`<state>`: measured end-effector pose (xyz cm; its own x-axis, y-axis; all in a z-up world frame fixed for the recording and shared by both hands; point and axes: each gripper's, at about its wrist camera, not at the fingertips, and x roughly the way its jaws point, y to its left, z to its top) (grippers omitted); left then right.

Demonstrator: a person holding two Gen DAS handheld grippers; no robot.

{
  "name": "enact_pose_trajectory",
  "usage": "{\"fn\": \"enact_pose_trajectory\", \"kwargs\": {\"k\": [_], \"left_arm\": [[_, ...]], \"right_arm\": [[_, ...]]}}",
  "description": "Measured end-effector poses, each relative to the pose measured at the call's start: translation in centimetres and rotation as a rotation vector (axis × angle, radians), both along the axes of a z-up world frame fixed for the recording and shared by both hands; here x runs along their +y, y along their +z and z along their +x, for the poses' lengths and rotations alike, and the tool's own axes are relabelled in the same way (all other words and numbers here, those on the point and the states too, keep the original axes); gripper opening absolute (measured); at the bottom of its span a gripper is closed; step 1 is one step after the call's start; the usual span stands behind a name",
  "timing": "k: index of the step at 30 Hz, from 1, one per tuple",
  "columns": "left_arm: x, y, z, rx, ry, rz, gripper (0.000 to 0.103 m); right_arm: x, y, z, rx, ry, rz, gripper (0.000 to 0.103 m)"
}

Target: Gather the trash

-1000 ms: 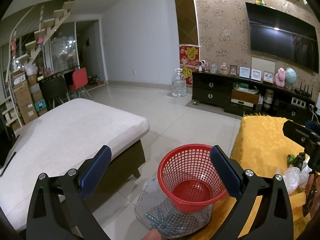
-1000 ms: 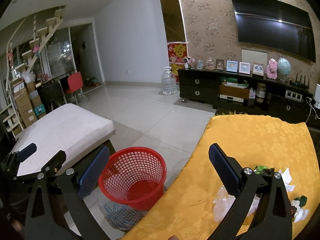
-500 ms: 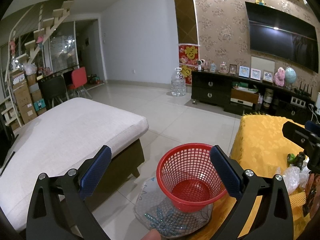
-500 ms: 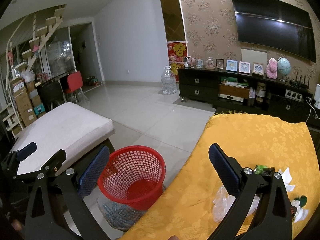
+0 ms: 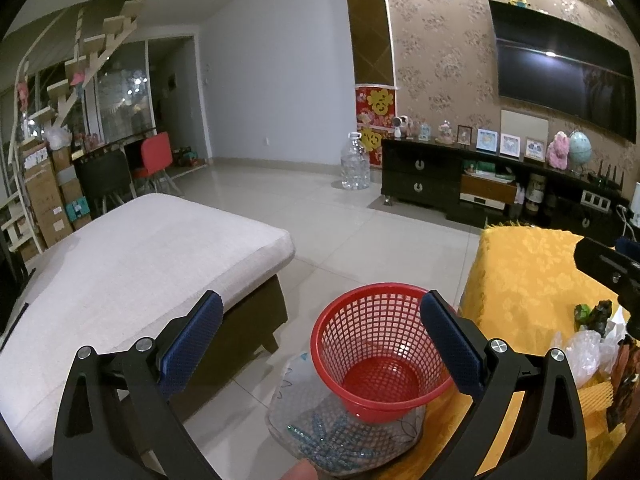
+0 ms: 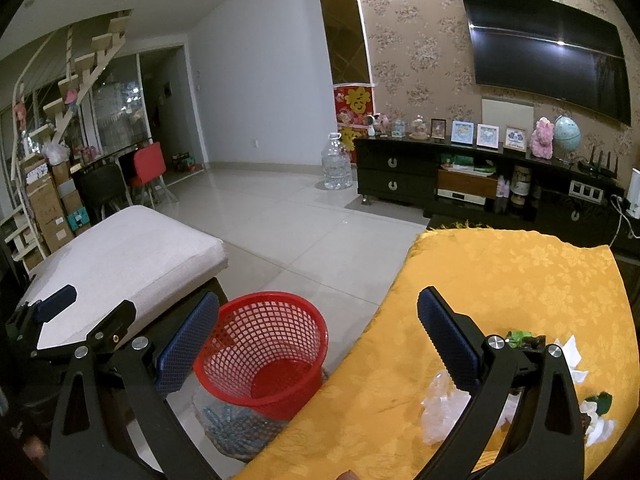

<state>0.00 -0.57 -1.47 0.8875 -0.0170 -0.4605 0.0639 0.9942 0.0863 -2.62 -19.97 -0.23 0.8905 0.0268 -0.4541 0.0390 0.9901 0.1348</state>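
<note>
A red mesh basket (image 5: 380,348) (image 6: 264,350) stands on the floor on a clear plastic stool top (image 5: 344,436), beside a table under a yellow cloth (image 6: 496,280). Trash lies on the cloth at the right: crumpled clear plastic (image 6: 442,408) (image 5: 582,354), white tissue (image 6: 570,354) and small green scraps (image 6: 520,337). My left gripper (image 5: 320,338) is open, nothing between its blue pads, held above the basket. My right gripper (image 6: 316,338) is open too, over the table's left edge, its right finger next to the clear plastic.
A beige upholstered bench (image 5: 120,264) stands to the left of the basket. A black TV cabinet (image 6: 460,184) with frames and a large water bottle (image 6: 338,168) line the far wall. Tiled floor (image 5: 360,224) lies between. Chairs and boxes are far left.
Both views have shifted slightly; the basket sits a little lower and left in the frames. Both grippers stay open.
</note>
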Motion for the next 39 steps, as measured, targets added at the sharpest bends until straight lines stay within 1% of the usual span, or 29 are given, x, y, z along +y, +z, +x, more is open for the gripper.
{"fn": "enact_pose_trajectory", "kwargs": {"k": [4,10,12,15,21,27,31,34,37,39], "left_arm": [[-0.7,-1.3,0.0,0.02,-0.017,-0.009,0.095],[-2.2,-2.0,-0.5,0.037,-0.056,-0.016,0.095],[-2.6,-1.7,-0.4,0.04,-0.073,-0.019,0.095],[-4.3,-2.0,-0.9,0.045,-0.121,-0.009,0.095],[-7.6,-2.0,-1.4,0.055,-0.204,0.01,0.095],[-11.6,-2.8,-1.6,0.1,-0.311,0.02,0.095],[-15.5,-3.8,-1.7,0.154,-0.402,0.038,0.095],[-18.7,-4.8,-1.5,0.207,-0.471,0.062,0.095],[-21.7,-6.1,-1.0,0.238,-0.514,0.097,0.095],[-23.7,-7.2,-0.5,0.273,-0.546,0.116,0.095]], "right_arm": [[-1.0,0.1,-0.7,-0.002,-0.024,-0.01,0.097],[-4.0,0.4,-2.1,0.003,-0.095,-0.025,0.097],[-5.5,0.6,-2.8,0.0,-0.131,-0.031,0.097],[-8.0,0.7,-4.1,0.002,-0.195,-0.047,0.097],[-12.8,0.5,-7.1,0.032,-0.318,-0.025,0.097],[-16.6,-0.2,-10.6,0.052,-0.435,-0.007,0.097],[-19.0,-0.8,-12.2,0.058,-0.498,0.031,0.097],[-20.2,-1.3,-13.0,0.071,-0.527,0.049,0.097],[-21.2,-1.6,-13.4,0.077,-0.542,0.067,0.097],[-21.5,-1.7,-13.6,0.077,-0.547,0.076,0.097]]}}
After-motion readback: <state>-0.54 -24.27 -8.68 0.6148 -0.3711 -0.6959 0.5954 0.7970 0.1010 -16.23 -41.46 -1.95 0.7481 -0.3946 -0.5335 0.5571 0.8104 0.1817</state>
